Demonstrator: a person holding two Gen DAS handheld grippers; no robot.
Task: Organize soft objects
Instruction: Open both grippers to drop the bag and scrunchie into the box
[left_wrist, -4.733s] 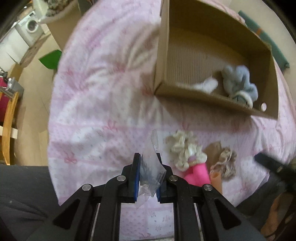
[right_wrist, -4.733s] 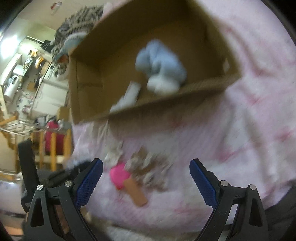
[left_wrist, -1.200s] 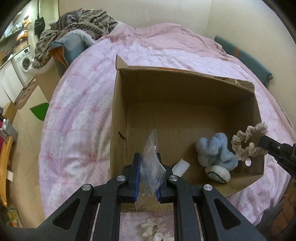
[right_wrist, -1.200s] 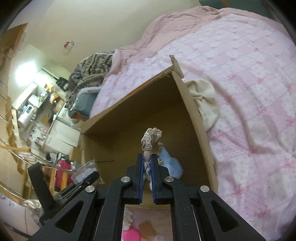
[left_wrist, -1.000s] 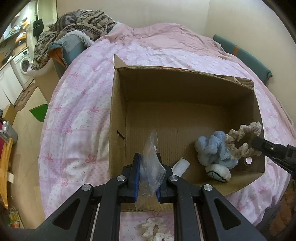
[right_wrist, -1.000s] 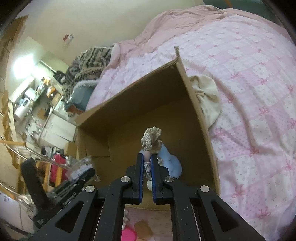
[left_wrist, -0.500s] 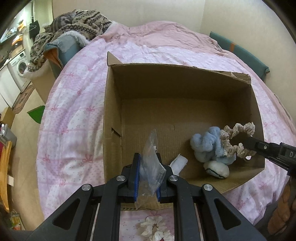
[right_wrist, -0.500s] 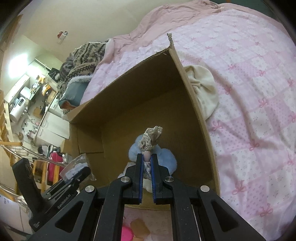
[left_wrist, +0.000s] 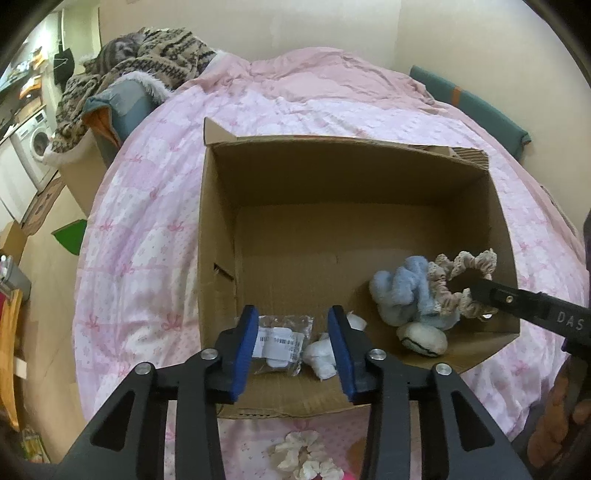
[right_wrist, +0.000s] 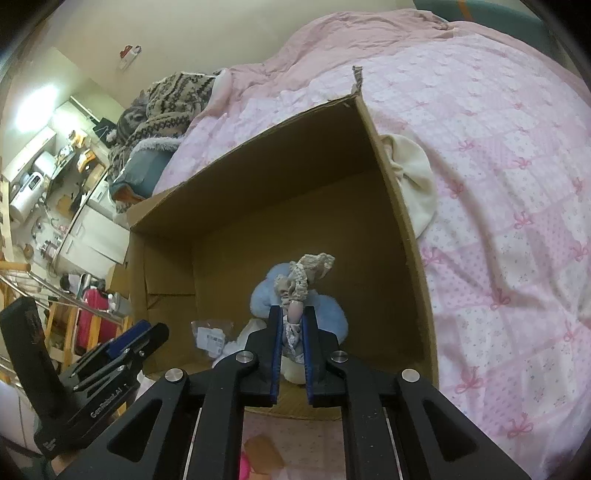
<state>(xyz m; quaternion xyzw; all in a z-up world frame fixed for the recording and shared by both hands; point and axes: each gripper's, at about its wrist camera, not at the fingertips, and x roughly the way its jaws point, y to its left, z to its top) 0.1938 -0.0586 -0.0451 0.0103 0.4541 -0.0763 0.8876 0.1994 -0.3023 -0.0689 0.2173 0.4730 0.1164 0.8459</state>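
Note:
An open cardboard box (left_wrist: 218, 229) (right_wrist: 402, 206) sits on the pink bed. My left gripper (left_wrist: 293, 332) is open over the box's near edge; a clear plastic bag (left_wrist: 282, 339) (right_wrist: 210, 334) lies on the box floor between its fingers, next to a white soft item (left_wrist: 323, 356). My right gripper (right_wrist: 293, 325) is shut on a beige lace scrunchie (left_wrist: 456, 284) (right_wrist: 306, 275) and holds it inside the box, just above a blue fluffy scrunchie (left_wrist: 404, 291) (right_wrist: 332, 314). A white rounded soft item (left_wrist: 421, 336) lies by the near wall.
A cream scrunchie (left_wrist: 303, 459) lies on the pink quilt (left_wrist: 147, 229) in front of the box. A cream cloth (right_wrist: 413, 177) lies outside the box's right wall. A patterned blanket (left_wrist: 147, 48) is piled at the bed's far left. The floor drops off to the left.
My left gripper has opened and the plastic bag has dropped onto the box floor. My right gripper has lowered the beige scrunchie closer to the blue one.

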